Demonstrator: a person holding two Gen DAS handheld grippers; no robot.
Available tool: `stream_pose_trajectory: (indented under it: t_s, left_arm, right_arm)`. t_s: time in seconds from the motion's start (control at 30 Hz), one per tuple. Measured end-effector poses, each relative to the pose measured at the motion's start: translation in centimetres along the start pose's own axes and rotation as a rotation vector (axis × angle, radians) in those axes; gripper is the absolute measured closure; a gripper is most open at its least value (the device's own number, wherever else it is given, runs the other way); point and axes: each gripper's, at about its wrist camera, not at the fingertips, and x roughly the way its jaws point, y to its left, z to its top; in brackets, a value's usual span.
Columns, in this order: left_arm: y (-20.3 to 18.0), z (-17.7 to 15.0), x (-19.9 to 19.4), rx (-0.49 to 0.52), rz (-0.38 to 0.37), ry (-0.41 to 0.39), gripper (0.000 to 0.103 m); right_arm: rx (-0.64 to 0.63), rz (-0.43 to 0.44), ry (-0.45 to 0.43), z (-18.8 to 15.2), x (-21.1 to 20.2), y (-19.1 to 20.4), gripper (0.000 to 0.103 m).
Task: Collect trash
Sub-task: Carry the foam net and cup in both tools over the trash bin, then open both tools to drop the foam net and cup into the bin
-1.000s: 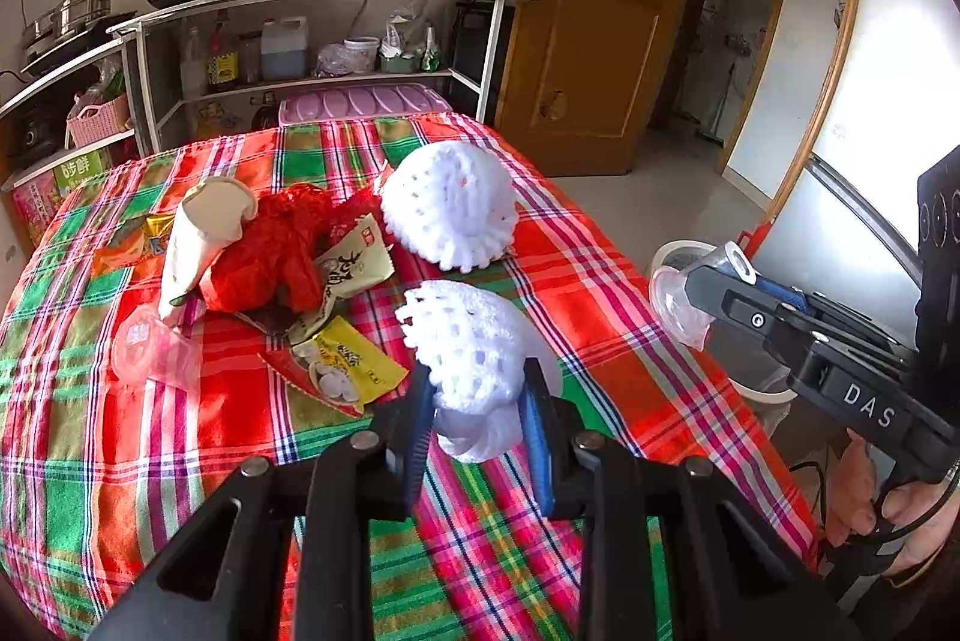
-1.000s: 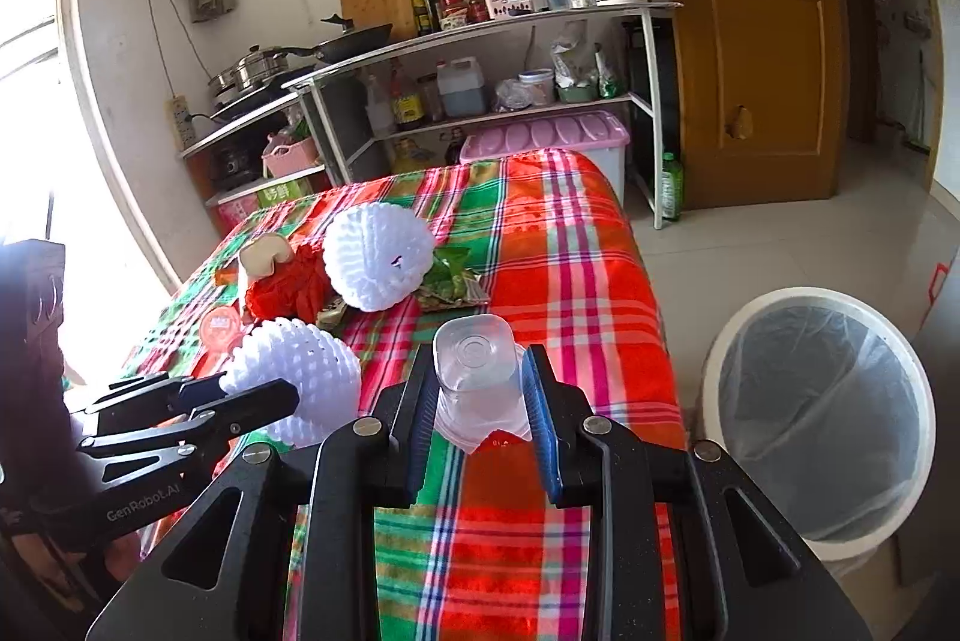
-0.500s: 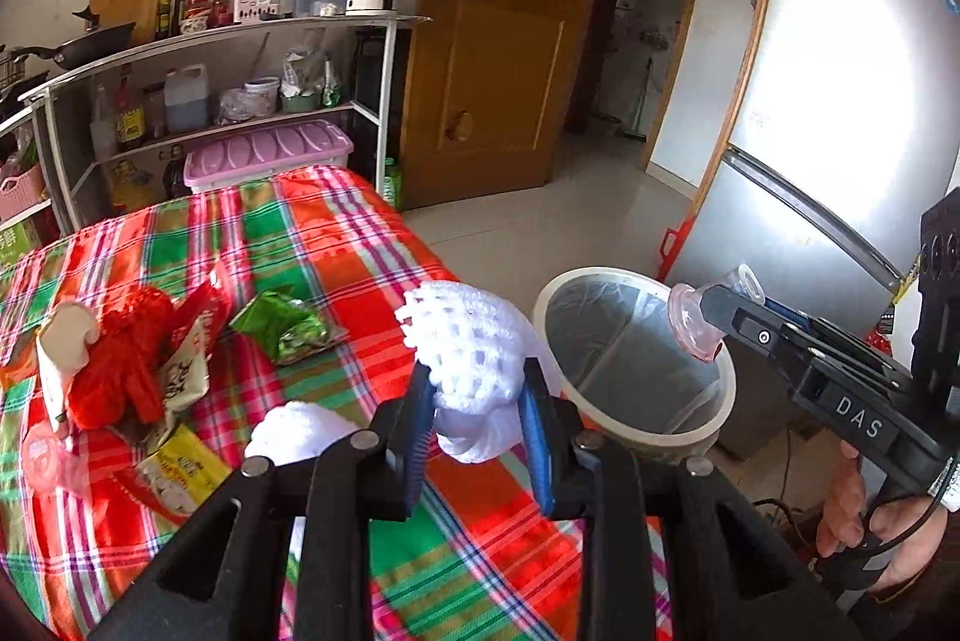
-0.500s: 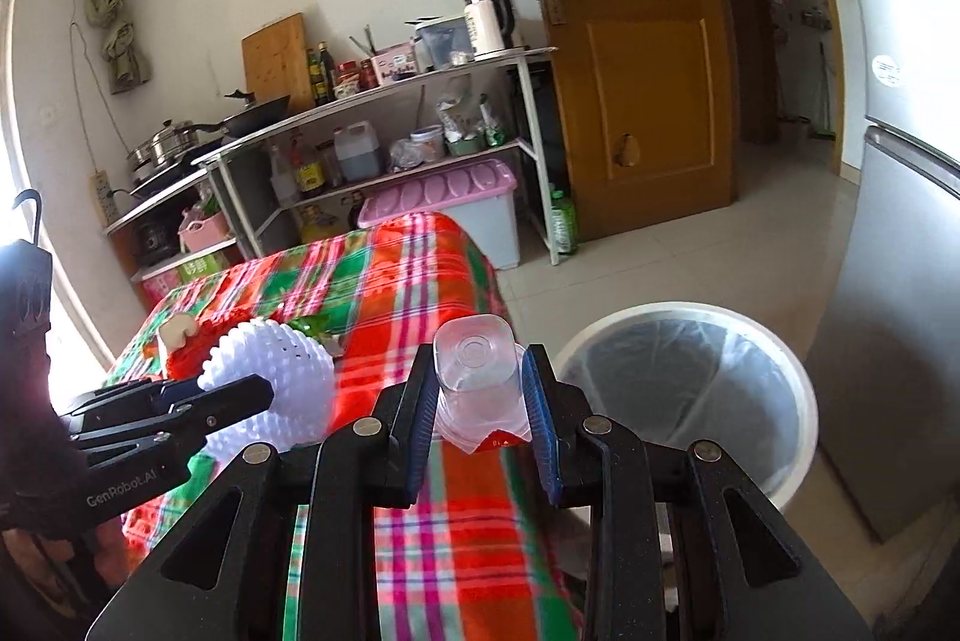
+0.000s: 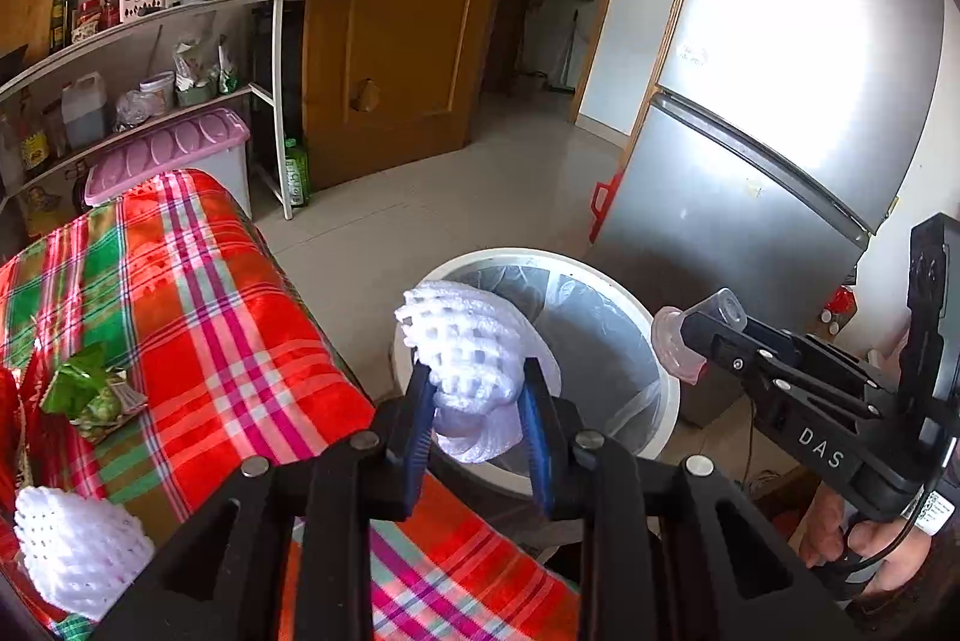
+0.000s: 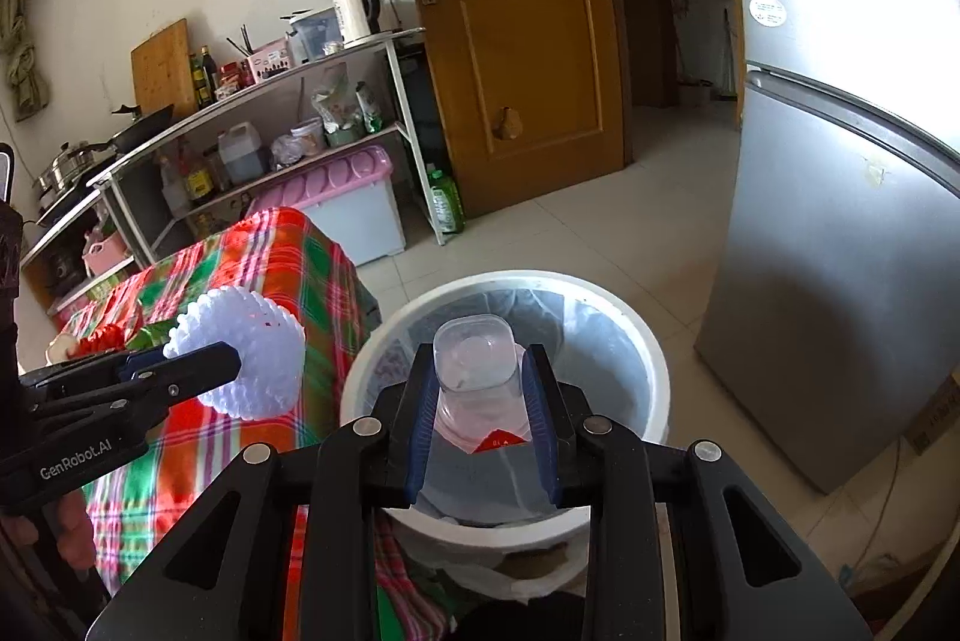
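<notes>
My left tool [image 5: 477, 422] hides foam net's [image 5: 465, 353] lower end. Bin [image 6: 612, 305] bottom hidden behind cup [image 6: 477, 371]. Red cup label [image 6: 498, 442] too small to read.

Two foam nets [image 5: 468, 359] [image 5: 78, 551], one cup [image 6: 477, 371], one bin [image 6: 654, 377]

The left gripper [image 5: 477, 401] is reaching forward toward twelve o'clock, its blue-padded jaws clamping. The right gripper [image 6: 483, 401] is extending beside it at three o'clock, jaws likewise pressing inward. A hand [image 5: 840, 539] is gripping the right handle.
</notes>
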Motion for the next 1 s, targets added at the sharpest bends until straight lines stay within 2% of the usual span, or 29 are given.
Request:
stream_pose_trajectory:
  t_s: [0.2, 0.47, 0.6, 0.67, 0.7, 1.0]
  left_arm:
    - [-2.3, 0.4, 3.4, 0.045, 0.0, 0.055, 0.074]
    - [-2.7, 0.8, 7.7, 0.054, 0.007, 0.155, 0.072]
    - [-2.4, 0.9, 8.3, 0.047, 0.018, 0.166, 0.056]
    - [-2.4, 0.9, 8.4, 0.048, 0.017, 0.17, 0.053]
    - [-2.4, 0.9, 8.4, 0.045, 0.02, 0.17, 0.048]
    - [-2.1, 1.0, 6.9, 0.034, 0.049, 0.142, 0.039]
  right_arm:
    - [0.025, -0.028, 0.066, -0.1, 3.2, -2.2, 0.073]
    - [0.03, -0.037, 0.134, 0.7, 6.6, -3.9, 0.073]
    - [0.038, -0.051, 0.155, 0.8, 7.7, -4.2, 0.071]
    - [0.043, -0.052, 0.16, 0.6, 7.9, -4.4, 0.055]
    - [0.045, -0.052, 0.16, 0.6, 8.0, -4.5, 0.053]
    - [0.059, -0.059, 0.143, 0.5, 7.1, -3.9, 0.052]
